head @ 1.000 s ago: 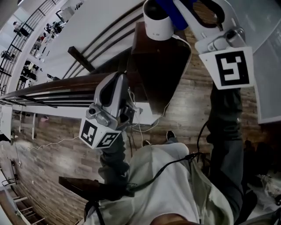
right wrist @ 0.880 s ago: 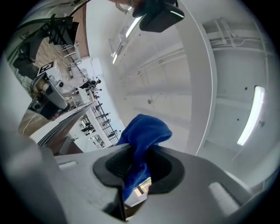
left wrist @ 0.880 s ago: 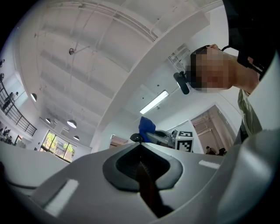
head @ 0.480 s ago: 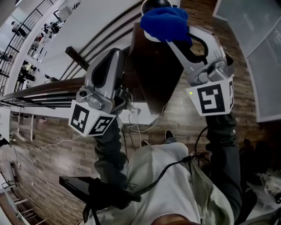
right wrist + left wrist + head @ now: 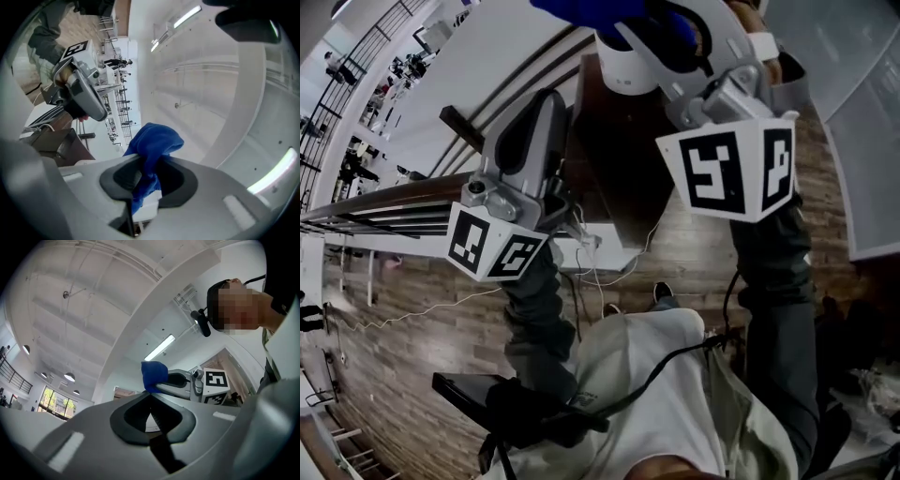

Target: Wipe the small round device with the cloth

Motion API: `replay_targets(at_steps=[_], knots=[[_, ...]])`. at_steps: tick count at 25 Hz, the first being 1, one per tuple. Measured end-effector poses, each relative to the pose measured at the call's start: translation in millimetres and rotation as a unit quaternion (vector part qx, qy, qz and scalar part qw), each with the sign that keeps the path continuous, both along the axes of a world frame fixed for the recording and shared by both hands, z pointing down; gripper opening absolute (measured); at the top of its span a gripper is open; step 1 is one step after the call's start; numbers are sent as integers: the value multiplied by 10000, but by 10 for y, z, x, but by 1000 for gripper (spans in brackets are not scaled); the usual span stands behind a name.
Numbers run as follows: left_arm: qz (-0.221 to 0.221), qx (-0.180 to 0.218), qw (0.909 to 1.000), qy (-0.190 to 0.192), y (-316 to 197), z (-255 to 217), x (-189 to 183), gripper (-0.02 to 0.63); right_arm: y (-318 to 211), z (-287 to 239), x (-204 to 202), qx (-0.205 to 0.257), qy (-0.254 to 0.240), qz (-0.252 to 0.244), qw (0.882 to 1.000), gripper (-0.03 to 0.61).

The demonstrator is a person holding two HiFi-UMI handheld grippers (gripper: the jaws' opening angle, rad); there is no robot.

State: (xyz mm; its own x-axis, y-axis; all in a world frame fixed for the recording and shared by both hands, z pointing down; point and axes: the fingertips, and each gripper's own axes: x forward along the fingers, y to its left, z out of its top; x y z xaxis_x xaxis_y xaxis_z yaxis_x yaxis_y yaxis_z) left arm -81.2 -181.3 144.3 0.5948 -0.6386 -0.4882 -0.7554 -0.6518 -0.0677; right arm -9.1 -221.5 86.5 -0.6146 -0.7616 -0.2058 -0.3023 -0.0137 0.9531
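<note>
Crumpled blue cloth [image 5: 154, 140], smooth white round device [image 5: 623, 70]

support: dark table [image 5: 637, 159] | on it: white round device [image 5: 619, 67], far end

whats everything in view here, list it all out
small round device: one, white, on the table's far end
cloth: one, blue, bunched in the right tongs above the device
table: one, dark brown, ahead of the person
cables: a few, thin and white, hanging off the table's near edge
floor: wood planks, below everything
left tongs: one, grey, shut and empty, beside the table
right tongs: one, grey, shut on the cloth
sleeves: two, dark, one behind each pair of tongs
</note>
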Motion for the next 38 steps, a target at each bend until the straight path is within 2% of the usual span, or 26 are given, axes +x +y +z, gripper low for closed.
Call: replay_targets(at_steps=[3,6,8,10,13,15,17,20,22,24,28,32,35,38], knots=[[-21,-2,10000,15,15,-3,-30,3,136,254,-143,143,536,28,9985,91],[-76,4,10000,46,33,-8,-90,3,149,694,-285,-40,1216,71,9925,91],[-105,7,9999,54,44,10,-122,3,147,931,-326,-277,1403,34,9897,91],[-118,5,9999,53,45,39,-142,3,166,1024,-318,-446,1379,-18,9894,91],[-153,-8,9998,81,46,77,-193,3,221,907,-241,-626,1024,-233,9925,91],[-176,-12,9998,100,61,78,-217,3,279,632,-146,-518,483,-512,9962,91],[-176,-14,9998,101,64,69,-212,3,317,281,-23,-205,-229,-779,9965,91],[-144,-26,9999,86,65,68,-196,3,143,-68,275,330,-1012,-372,9936,91],[-122,-24,9999,84,84,69,-184,3,-39,-53,387,4,-1184,-204,9928,91],[-112,-24,9999,81,100,72,-165,3,-131,74,433,-521,-1278,-312,9899,91],[-60,-74,10000,24,65,116,-101,3,-164,363,562,-1235,-1606,-483,9781,91],[-41,-99,9999,31,70,123,-66,3,-195,680,610,-1774,-1414,-404,9731,91],[2,-113,9999,15,80,133,-23,3,-207,702,666,-1967,-1534,-498,9671,91],[47,-134,9999,-14,75,145,16,3,-277,367,825,-1698,-1983,-377,9646,91]])
